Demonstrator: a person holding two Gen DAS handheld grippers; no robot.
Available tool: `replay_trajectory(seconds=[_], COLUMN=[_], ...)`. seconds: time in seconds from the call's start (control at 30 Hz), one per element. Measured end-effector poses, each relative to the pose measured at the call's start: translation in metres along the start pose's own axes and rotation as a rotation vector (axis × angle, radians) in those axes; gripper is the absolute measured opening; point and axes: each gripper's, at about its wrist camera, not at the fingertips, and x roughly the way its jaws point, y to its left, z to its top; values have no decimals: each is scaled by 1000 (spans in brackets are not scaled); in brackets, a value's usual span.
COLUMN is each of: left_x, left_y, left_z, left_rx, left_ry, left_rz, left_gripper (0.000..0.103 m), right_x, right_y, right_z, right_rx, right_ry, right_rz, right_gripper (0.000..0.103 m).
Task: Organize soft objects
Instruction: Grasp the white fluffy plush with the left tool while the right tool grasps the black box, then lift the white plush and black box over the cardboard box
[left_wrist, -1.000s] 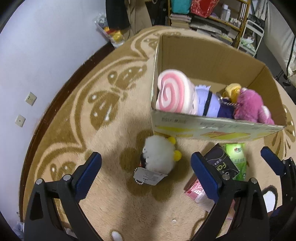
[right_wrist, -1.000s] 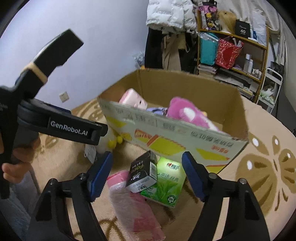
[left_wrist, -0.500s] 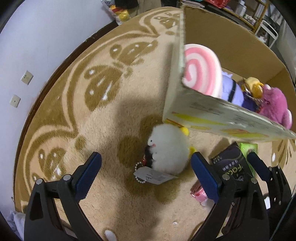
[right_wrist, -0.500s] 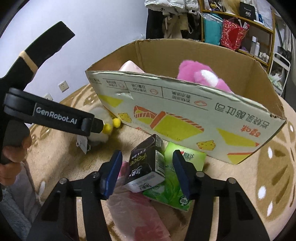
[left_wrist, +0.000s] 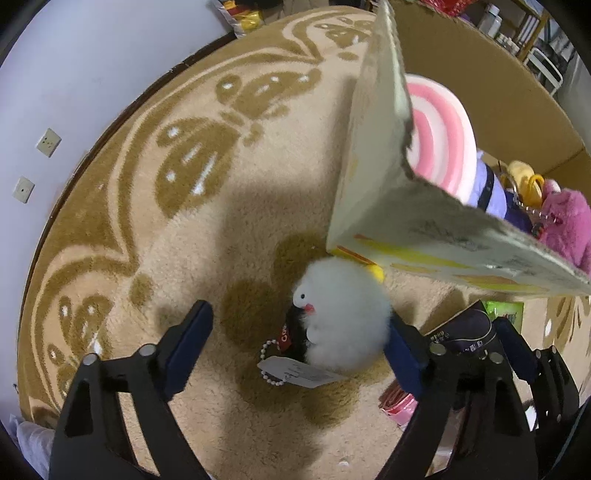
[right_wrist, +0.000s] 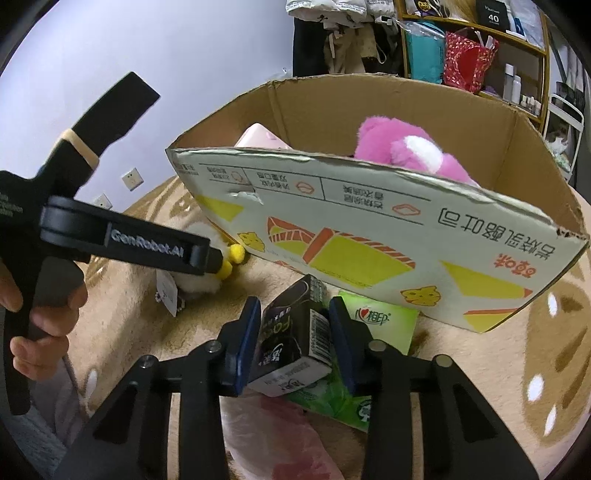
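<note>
A fluffy white bird plush (left_wrist: 343, 314) with a paper tag lies on the carpet beside the cardboard box (left_wrist: 373, 155). My left gripper (left_wrist: 295, 343) is open with the plush between its fingers. In the right wrist view, my right gripper (right_wrist: 293, 336) is shut on a black tissue pack (right_wrist: 295, 336) that lies on a green tissue pack (right_wrist: 376, 332). The box (right_wrist: 369, 236) holds a pink bear plush (right_wrist: 406, 147), a pink swirl cushion (left_wrist: 439, 133) and a purple plush (left_wrist: 495, 188).
A pink plastic pack (right_wrist: 291, 435) lies on the carpet under my right gripper. The patterned beige carpet (left_wrist: 184, 184) meets a white wall with sockets (left_wrist: 48, 142) at left. Shelves with bags (right_wrist: 465, 62) stand behind the box.
My left gripper has moved down and forward around the white plush. My right gripper has moved in and closed its fingers onto the black tissue pack.
</note>
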Motion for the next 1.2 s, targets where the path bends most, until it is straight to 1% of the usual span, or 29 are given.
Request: replay_trajectory(seconds=[0.07,0.1,0.17,0.2,0.27,0.3,0.4,0.53,0.6,0.7,0.8,0.93,1.1,1.2], left_x=[1,2,4,4,1,0,-6,-10,-14,-24,-31,-41,-59,-66], left_y=[-2,-3,-4,-5,-8,-7,-15,-23,-29,-33,-37,-35,-26,-25], left_z=[-2,-2,-1,-2,-4,-6,-14,-20,-24,-28,-34,-42,-44,-41], left_rx=[9,12,18,20,34,41,74,109,117,132,136,141,109,109], left_ry=[5,6,6,4,-5,-8,-23,-40,-53,-85,-100,-140,-186,-204], left_rz=[-5,-12,-43,-55,-69,-63,-38,-16,-19,-13,-6,26,-7,-8], left_gripper=[74,71,54,50,37,36,33,32,32,32,32,32,32,32], right_x=[0,0,1,1,5,6,5,-3,-8,-15,-22,-28,-41,-47], right_y=[1,-1,-2,-2,-1,0,0,2,7,5,4,4,1,-1], right_z=[0,1,2,2,2,0,2,6,5,6,5,3,0,-2], right_rx=[2,4,9,9,5,5,5,-5,-1,11,20,30,44,49], right_ry=[-1,-1,3,7,27,25,14,-22,-34,-47,-60,-69,-89,-99], right_rz=[3,7,24,28,28,22,9,-8,-11,-11,-18,-19,-34,-44], right_gripper=[40,37,32,30,28,27,24,24,23,23,23,23,23,23])
